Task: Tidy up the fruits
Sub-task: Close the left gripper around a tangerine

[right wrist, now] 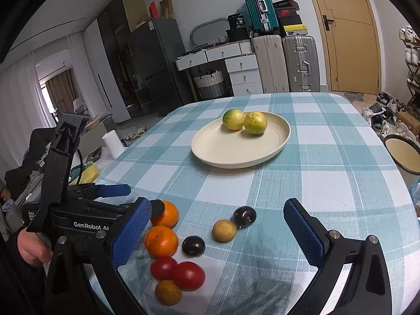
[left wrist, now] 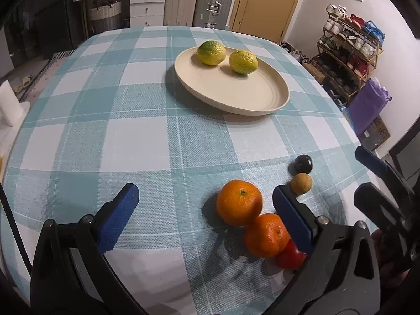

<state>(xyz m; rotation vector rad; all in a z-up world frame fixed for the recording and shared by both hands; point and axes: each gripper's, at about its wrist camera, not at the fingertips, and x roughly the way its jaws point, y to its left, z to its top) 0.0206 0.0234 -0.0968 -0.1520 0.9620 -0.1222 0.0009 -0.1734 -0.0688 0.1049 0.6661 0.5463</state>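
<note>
A cream plate (left wrist: 252, 97) (right wrist: 225, 155) on the checked tablecloth holds two yellow-green citrus fruits (left wrist: 211, 52) (left wrist: 242, 61) (right wrist: 233, 119) (right wrist: 255, 122). Near the table's front edge lie two oranges (left wrist: 239, 201) (left wrist: 265, 235) (right wrist: 161, 240), two red tomatoes (right wrist: 188, 275) (right wrist: 163, 267), two dark plums (right wrist: 193, 245) (right wrist: 244, 216) and two small tan-brown fruits (right wrist: 224, 230) (right wrist: 168, 292). My left gripper (left wrist: 202, 210) is open and empty, low over the table just left of the oranges. My right gripper (right wrist: 218, 223) is open and empty above the fruit pile.
The left gripper's body (right wrist: 78, 210) shows at the left of the right wrist view. A white paper roll (right wrist: 113, 141) stands off the table's left side. A round bowl (right wrist: 404, 155) sits at the right edge. Suitcases, drawers and a shoe rack (left wrist: 349, 52) stand behind.
</note>
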